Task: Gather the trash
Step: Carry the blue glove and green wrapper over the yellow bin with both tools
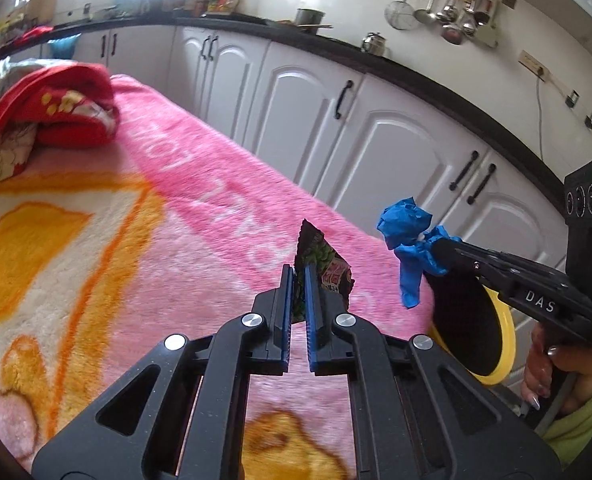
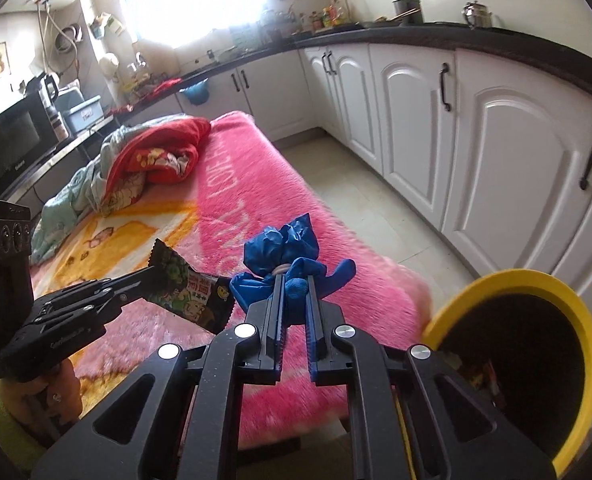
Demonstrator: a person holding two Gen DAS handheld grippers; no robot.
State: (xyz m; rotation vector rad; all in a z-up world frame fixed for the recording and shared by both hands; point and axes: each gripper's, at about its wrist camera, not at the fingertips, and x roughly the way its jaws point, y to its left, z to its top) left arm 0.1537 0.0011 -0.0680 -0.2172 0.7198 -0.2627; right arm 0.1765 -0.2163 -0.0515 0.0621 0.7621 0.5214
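My left gripper [image 1: 299, 271] is shut on a dark snack wrapper [image 1: 323, 261] with green and red print, held above the pink blanket. From the right wrist view the same wrapper [image 2: 192, 285] hangs in the left gripper [image 2: 149, 271]. My right gripper [image 2: 294, 280] is shut on a crumpled blue glove [image 2: 284, 247], which also shows as a blue glove [image 1: 408, 240] at the tip of the right gripper [image 1: 442, 254]. A yellow-rimmed bin [image 2: 524, 280] with a dark inside stands just right of the glove, seen too as the bin [image 1: 500, 344].
A pink and yellow fleece blanket [image 2: 256, 208] covers the bed, with red bedding [image 2: 164, 148] bunched at its far end. White cabinets [image 2: 496, 152] under a black counter line the right side, across a strip of tiled floor [image 2: 360, 192]. A person's hand [image 1: 544, 376] grips the right tool.
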